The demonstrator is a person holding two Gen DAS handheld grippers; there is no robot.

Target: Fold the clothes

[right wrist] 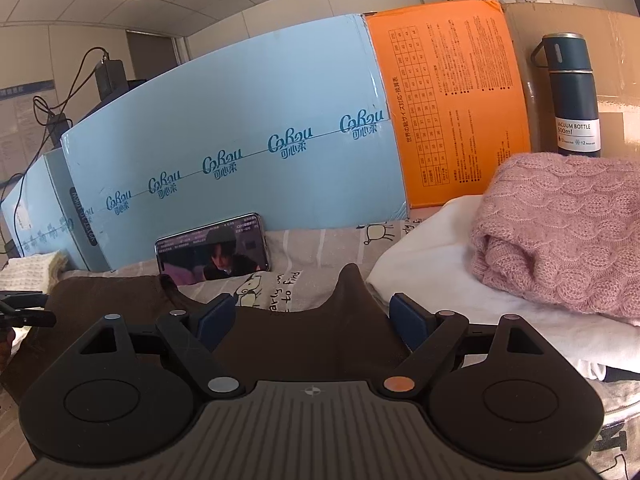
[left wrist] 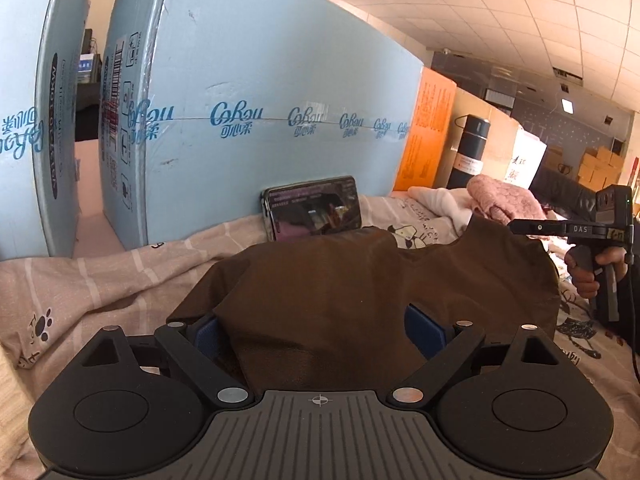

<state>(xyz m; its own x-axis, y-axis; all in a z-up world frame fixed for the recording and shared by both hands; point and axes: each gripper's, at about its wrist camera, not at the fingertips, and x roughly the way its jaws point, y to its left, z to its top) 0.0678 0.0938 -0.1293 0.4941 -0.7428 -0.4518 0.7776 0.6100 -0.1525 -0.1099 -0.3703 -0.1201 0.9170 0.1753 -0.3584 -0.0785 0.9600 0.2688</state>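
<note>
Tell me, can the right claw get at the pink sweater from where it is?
Probably yes. The right claw stands open over the brown garment, and the pink sweater lies uncovered just to its right on the white blanket.

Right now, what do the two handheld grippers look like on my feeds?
Both match: black linkage arms with round metal pivot pins, blue pads on the fingers, and a ribbed grey body marked with a crosshair. From the left gripper, the right gripper shows side-on: black, lettered "DAS", with a pistol-style handle and a dark cable. Its own view matches.

Office storeroom used as a workspace
Suspended tile ceiling (left wrist: 520, 20), stacked brown cardboard cartons (left wrist: 600, 166), pale blue shipping boxes (left wrist: 280, 120) behind a sheet-covered surface (left wrist: 100, 280).
</note>
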